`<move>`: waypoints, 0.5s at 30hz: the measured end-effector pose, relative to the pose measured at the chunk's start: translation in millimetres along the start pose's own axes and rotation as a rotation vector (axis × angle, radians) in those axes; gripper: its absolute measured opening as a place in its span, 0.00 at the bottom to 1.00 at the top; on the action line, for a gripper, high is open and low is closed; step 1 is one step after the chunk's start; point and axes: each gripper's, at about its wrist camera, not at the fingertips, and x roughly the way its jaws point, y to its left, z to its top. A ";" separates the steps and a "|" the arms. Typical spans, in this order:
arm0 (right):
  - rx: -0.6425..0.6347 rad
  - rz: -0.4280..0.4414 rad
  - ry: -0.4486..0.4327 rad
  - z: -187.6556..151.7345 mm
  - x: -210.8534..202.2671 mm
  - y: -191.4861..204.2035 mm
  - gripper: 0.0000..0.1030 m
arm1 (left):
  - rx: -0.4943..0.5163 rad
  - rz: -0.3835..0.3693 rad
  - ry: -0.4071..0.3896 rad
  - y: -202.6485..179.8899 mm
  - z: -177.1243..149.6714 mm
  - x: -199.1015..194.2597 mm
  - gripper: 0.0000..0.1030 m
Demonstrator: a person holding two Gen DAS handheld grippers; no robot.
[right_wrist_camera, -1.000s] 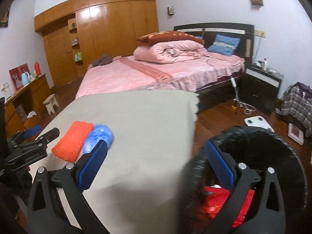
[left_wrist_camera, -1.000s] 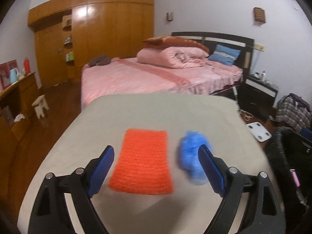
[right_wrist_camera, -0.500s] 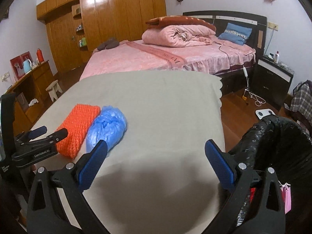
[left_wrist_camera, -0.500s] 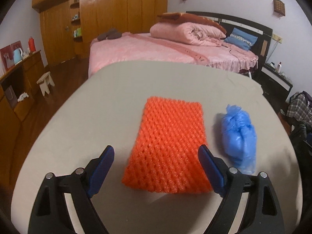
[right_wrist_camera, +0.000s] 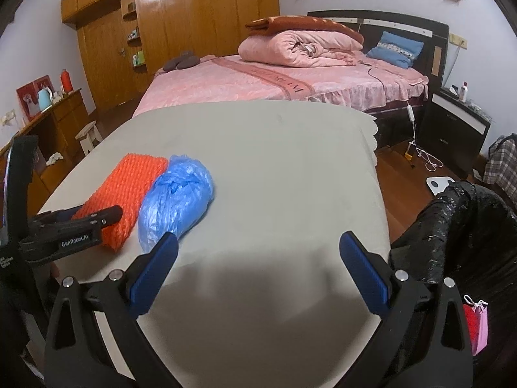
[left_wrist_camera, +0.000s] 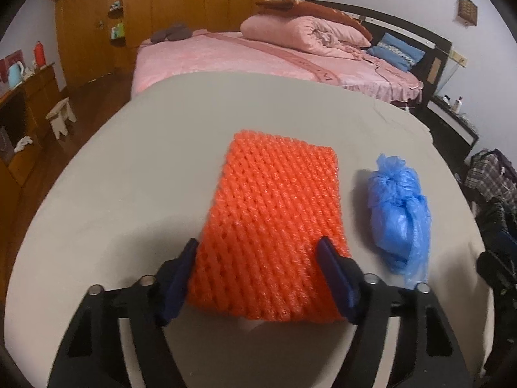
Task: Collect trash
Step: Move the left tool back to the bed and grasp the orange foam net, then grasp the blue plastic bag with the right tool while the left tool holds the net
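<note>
The near end of the orange foam net sits between the left gripper fingers, and whether the pads press it cannot be told. The black-lined trash bin is cut off by the right wrist picture's edge, its contents mostly hidden. Small items on the nightstand are too small to identify.

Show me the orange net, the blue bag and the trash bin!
Orange net point(left_wrist_camera: 274, 213): left wrist view, middle of its mesh.
Blue bag point(right_wrist_camera: 177, 200): right wrist view, middle of its crinkled body.
Trash bin point(right_wrist_camera: 458, 226): right wrist view, black liner over its rim.
</note>
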 end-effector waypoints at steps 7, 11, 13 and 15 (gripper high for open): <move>-0.004 -0.006 0.000 0.3 -1.3 -0.2 0.94 | 0.038 -0.079 -0.016 -9.6 0.3 -4.3 0.27; -0.003 -0.001 -0.008 3.3 -3.2 -0.7 0.94 | 0.025 -0.080 -0.051 -10.3 1.4 -11.3 0.25; -0.003 0.001 -0.015 5.9 -3.9 0.3 0.94 | 0.006 -0.074 -0.071 -7.7 2.0 -16.6 0.25; 0.001 0.008 -0.022 10.7 -2.8 3.0 0.94 | -0.007 -0.059 -0.084 -4.5 2.9 -20.6 0.25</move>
